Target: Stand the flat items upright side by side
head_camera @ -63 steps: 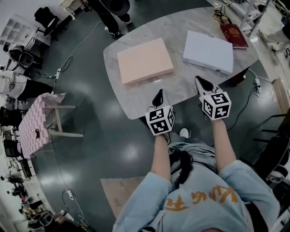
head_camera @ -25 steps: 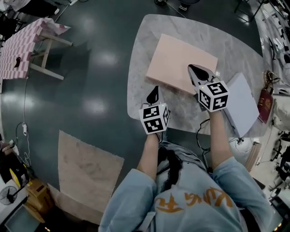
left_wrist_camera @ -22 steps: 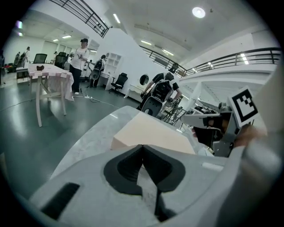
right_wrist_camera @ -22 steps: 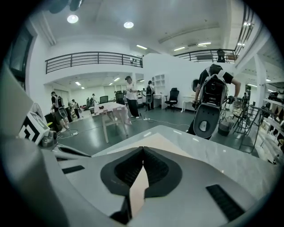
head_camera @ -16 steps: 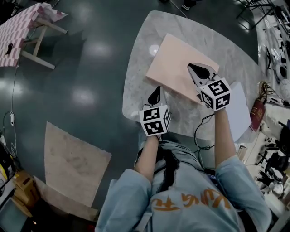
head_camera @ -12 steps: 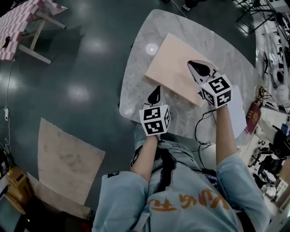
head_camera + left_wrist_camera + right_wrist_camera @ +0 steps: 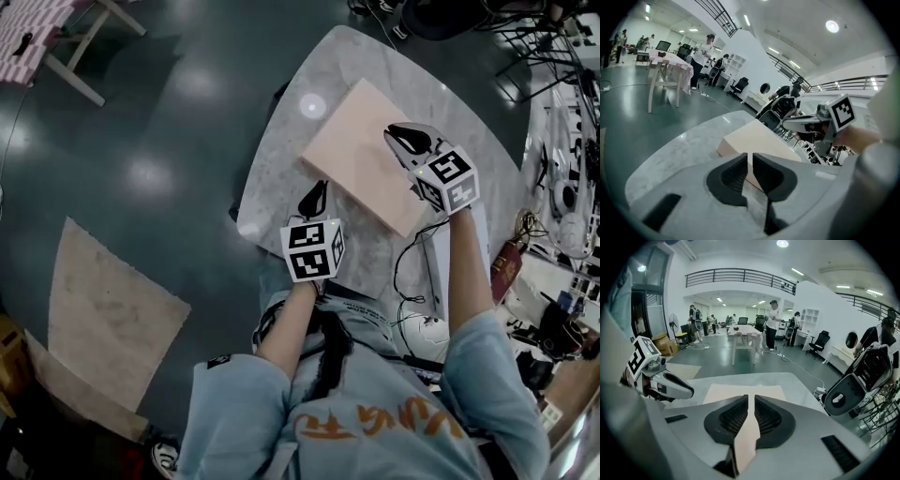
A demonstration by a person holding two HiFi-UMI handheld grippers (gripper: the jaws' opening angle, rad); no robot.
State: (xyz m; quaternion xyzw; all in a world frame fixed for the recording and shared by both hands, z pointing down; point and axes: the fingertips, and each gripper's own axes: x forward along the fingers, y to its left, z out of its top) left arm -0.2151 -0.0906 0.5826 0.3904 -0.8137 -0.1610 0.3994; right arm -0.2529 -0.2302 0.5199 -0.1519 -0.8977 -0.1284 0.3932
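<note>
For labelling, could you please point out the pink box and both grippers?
pink box (image 7: pixel 361 155): head view, middle of its top.
left gripper (image 7: pixel 319 187): head view, between fingertips; jaws have just been opening, empty.
right gripper (image 7: pixel 396 134): head view, between fingertips; jaws have just been opening, empty.

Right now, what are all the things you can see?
table: one, grey-white marble, under both grippers
pink box: one, pale pink, flat on the table
white box: one, white, right of the pink box, partly behind the right arm
book: one, dark red, beyond the white box
mat: one, beige, on the floor, left
left gripper: one, grey-black, by the pink box's near edge; jaws just opening slightly, empty
right gripper: one, grey-black, over the pink box; likewise
</note>
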